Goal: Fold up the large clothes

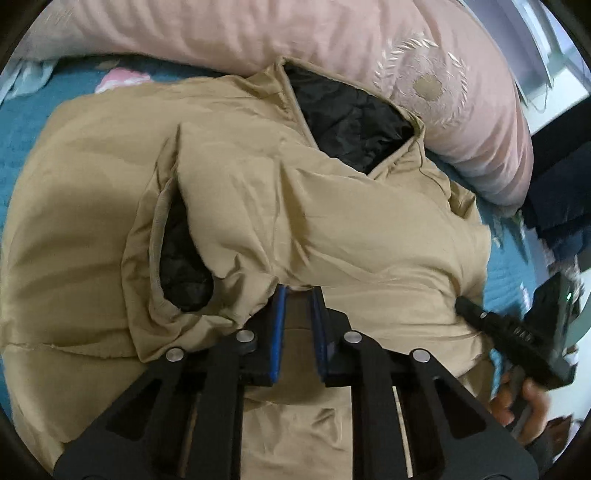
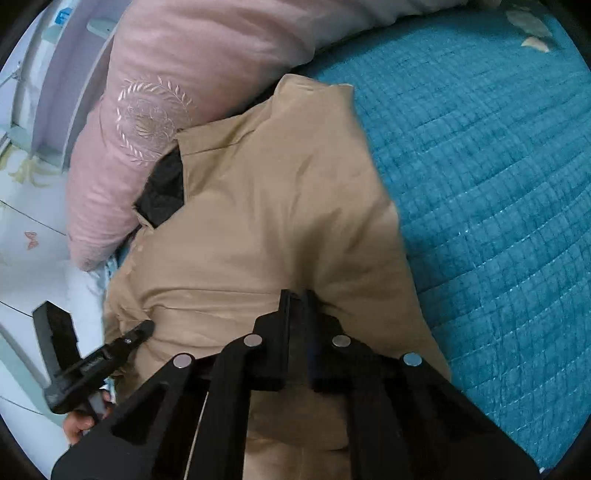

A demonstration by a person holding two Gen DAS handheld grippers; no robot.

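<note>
Jacket: a tan padded jacket point(image 1: 295, 206) with black lining point(image 1: 347, 122) lies on the blue quilt point(image 2: 498, 192), its collar end touching the pink pillow point(image 1: 295, 33).
Left view only: the sleeve opening point(image 1: 181, 258) with dark lining inside, a fold of tan cloth lying over the body, and the right gripper point(image 1: 466, 306) at the jacket's right edge, a hand point(image 1: 524, 410) gripping its handle.
Right view only: a wide stretch of bare quilt to the right of the jacket, the white floor beyond the bed edge, and the left gripper point(image 2: 146, 326) at the jacket's left edge with fingers point(image 2: 79, 424) wrapped on its handle.
Both views: the pillow's embroidered wreath point(image 2: 151, 118) and the open collar.
Left gripper: in its own view point(image 1: 297, 291) the blue pads point(image 1: 280, 332) stand a narrow gap apart, tips against a fold of tan cloth; whether cloth is pinched I cannot tell.
Right gripper: in its own view point(image 2: 297, 293) the jaws are nearly together, tips pressed into the tan cloth; a hold is not clear.
Pose: both grippers point forward and down onto the jacket's near half, side by side.
</note>
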